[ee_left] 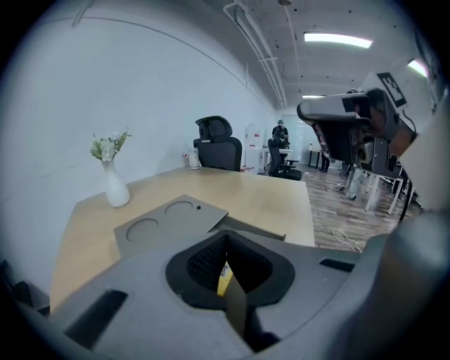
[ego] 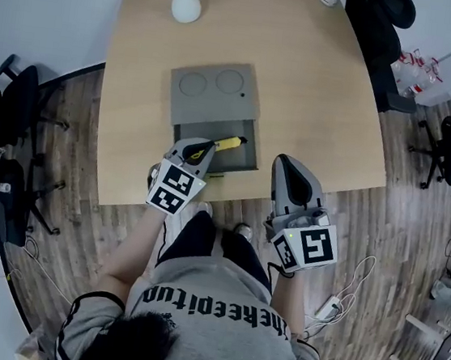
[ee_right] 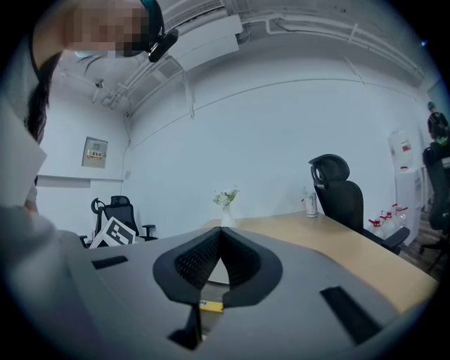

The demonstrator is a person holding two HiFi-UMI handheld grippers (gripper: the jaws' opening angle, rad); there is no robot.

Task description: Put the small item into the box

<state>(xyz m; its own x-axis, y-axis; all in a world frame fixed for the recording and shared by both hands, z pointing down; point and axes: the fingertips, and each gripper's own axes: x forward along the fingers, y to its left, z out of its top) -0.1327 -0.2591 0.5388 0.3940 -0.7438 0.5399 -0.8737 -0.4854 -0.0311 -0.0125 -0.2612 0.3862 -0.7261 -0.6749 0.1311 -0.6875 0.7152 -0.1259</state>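
Jaws of the left gripper point(ego: 209, 144) are pressed shut on the small yellow item point(ego: 230, 143); those of the right gripper point(ego: 286, 161) are closed on nothing. On the wooden table point(ego: 302, 87) the grey box point(ego: 210, 104) is laid open, and the item is held just above its open compartment.

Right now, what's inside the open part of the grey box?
Only the yellow item, held in the shut left gripper, shows over the opening of the grey box; the floor beside it looks bare. The gripper covers the opening's near-left corner, so that part is unseen.
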